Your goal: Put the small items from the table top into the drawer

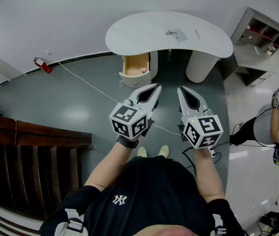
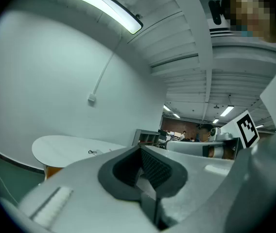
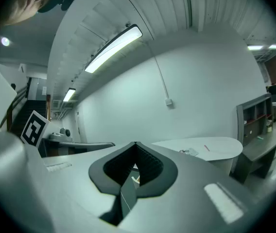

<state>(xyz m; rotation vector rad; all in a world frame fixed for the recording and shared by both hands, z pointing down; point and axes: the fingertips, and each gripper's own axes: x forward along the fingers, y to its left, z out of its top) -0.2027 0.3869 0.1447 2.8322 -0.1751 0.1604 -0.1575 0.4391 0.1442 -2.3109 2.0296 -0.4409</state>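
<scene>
Closest of all are the two claws, held side by side in front of the person's chest and pointing almost level toward the furniture. Left claw (image 1: 155, 89) is closed: its jaws meet at the tips, and between the dark ribbed pads (image 2: 156, 170) there is only an empty hollow. Right claw (image 1: 181, 89) is closed in the same way, tip against tip, holding nothing. Each one carries a marker cube (image 1: 128, 121) at its back end, near the wrist.

Both claws are well apart from the white curved tabletop (image 1: 129, 33), with grey floor (image 1: 70, 107) between. On the tabletop, about midway between its front and back edges, lies a small dark item (image 1: 171, 32), which I cannot identify. It is just beside a pale card (image 1: 179, 35). A thin pink stick (image 1: 196, 34) lies nearer the right end, apart from these two.

Under the left end the drawer (image 1: 135, 63) stands pulled open, with wood-coloured inside walls. What it holds I cannot tell.

A white cable (image 1: 88, 82) runs across the floor. Beyond the right end stands a grey shelf unit (image 1: 260, 36).
</scene>
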